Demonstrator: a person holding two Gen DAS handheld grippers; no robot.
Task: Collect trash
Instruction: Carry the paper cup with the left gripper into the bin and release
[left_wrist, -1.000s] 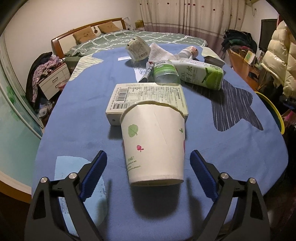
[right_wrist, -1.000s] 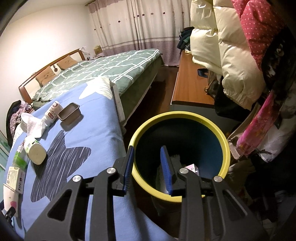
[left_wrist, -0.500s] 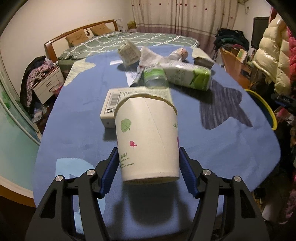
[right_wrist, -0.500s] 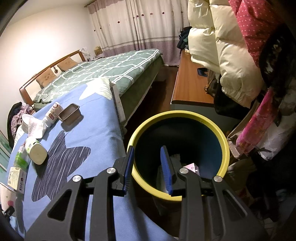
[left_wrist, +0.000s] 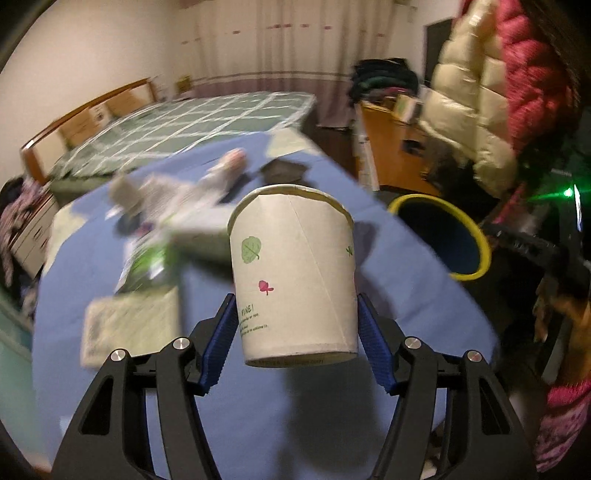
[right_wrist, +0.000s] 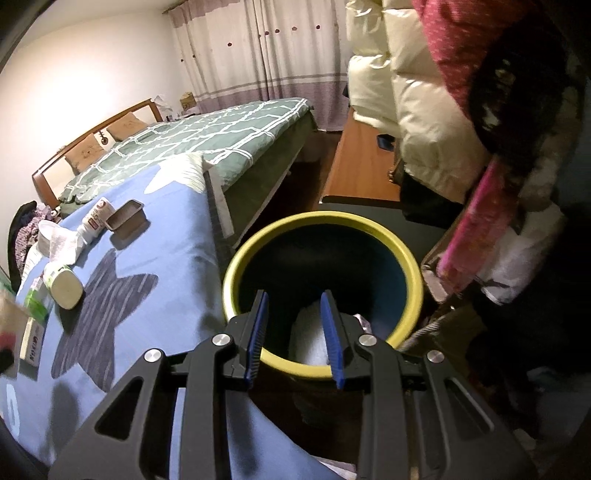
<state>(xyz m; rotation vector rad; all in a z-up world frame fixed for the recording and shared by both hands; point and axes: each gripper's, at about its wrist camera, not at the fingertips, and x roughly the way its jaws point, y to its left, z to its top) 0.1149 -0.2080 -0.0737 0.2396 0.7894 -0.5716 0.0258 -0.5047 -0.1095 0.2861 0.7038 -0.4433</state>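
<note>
My left gripper (left_wrist: 295, 328) is shut on a white paper cup (left_wrist: 293, 273) with leaf and flower prints and holds it in the air above the blue table cover (left_wrist: 258, 402). A yellow-rimmed trash bin (left_wrist: 441, 236) stands past the table's right edge. In the right wrist view my right gripper (right_wrist: 295, 321) hangs empty over the bin (right_wrist: 413, 273), its jaws a little apart. White trash lies at the bin's bottom. More trash lies on the table: a green carton (right_wrist: 61, 284), a tissue (right_wrist: 61, 240), a small tin tray (right_wrist: 125, 218), a flat box (right_wrist: 33, 338).
A bed with a green checked quilt (right_wrist: 207, 136) stands behind the table. A wooden bench (right_wrist: 365, 170) and hanging puffy coats (right_wrist: 436, 110) stand beside the bin. The left wrist view is blurred by motion.
My left gripper closed on the paper cup, lifted it off the table and swung right toward the bin. My right gripper stayed over the bin.
</note>
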